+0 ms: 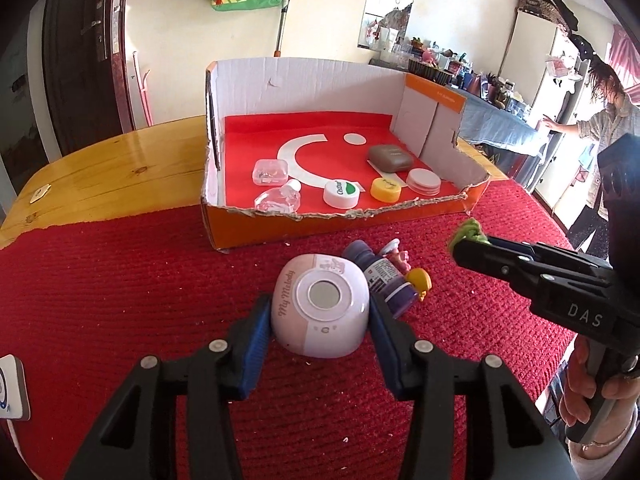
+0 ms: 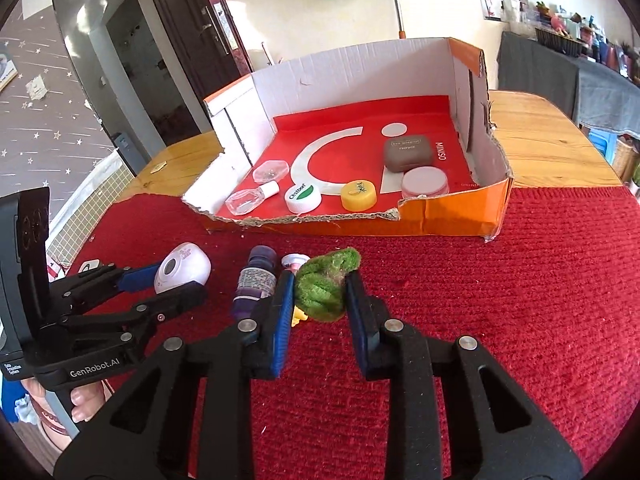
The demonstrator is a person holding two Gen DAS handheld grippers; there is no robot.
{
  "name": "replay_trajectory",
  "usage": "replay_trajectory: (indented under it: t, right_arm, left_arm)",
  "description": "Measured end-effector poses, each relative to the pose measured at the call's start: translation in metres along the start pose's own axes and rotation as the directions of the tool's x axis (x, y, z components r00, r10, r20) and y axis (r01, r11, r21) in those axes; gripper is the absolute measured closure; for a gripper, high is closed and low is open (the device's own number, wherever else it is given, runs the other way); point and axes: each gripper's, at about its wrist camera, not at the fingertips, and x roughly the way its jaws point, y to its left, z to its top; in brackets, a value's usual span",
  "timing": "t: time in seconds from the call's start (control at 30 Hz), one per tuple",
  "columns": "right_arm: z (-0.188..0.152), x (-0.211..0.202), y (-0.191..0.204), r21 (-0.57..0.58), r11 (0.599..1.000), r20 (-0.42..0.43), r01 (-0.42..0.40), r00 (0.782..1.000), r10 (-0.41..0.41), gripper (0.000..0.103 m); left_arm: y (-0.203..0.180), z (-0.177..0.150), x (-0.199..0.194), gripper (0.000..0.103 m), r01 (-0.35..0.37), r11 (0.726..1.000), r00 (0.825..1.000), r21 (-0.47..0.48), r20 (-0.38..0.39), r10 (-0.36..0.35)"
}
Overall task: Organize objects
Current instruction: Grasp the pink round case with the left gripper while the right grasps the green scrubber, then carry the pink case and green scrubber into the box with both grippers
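Note:
My left gripper [image 1: 320, 316] is shut on a pink My Melody case [image 1: 320, 308] just above the red mat; it also shows in the right wrist view [image 2: 182, 272]. My right gripper [image 2: 320, 292] is shut on a green fuzzy ball [image 2: 326, 286], seen from the side in the left wrist view [image 1: 470, 234]. A purple bottle [image 1: 380, 276] lies on the mat between the grippers, with a small yellow and pink toy [image 1: 418, 280] beside it. An orange cardboard box [image 1: 352, 220] with a red floor stands behind.
The box holds a clear case [image 1: 270, 172], clear bottle [image 1: 280, 198], white lid [image 1: 341, 194], yellow lid [image 1: 385, 189], pink round jar [image 1: 423, 181] and brown case [image 1: 389, 157]. Wooden table [image 1: 100, 168] shows beyond the mat. A person [image 1: 608, 120] stands far right.

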Motion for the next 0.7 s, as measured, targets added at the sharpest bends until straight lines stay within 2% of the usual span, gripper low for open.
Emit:
replay_trajectory:
  t: [0.4, 0.53, 0.7]
  right_arm:
    - [-0.005, -0.015, 0.003, -0.003, 1.000, 0.026, -0.023, 0.999, 0.023, 0.079]
    - [0.005, -0.021, 0.009, -0.041, 0.998, 0.043, -0.039, 0.998, 0.040, 0.079]
    - [0.032, -0.019, 0.012, -0.078, 0.995, 0.022, -0.061, 0.998, 0.063, 0.079]
  left_arm:
    - [-0.006, 0.004, -0.017, 0.053, 0.034, 0.999, 0.999, -0.003, 0.024, -0.034]
    - [-0.010, 0.024, -0.021, 0.053, 0.054, 0.999, 0.998, 0.005, 0.030, -0.054]
    - [-0.014, 0.063, -0.010, 0.053, 0.068, 0.997, 0.998, 0.036, 0.010, -0.068]
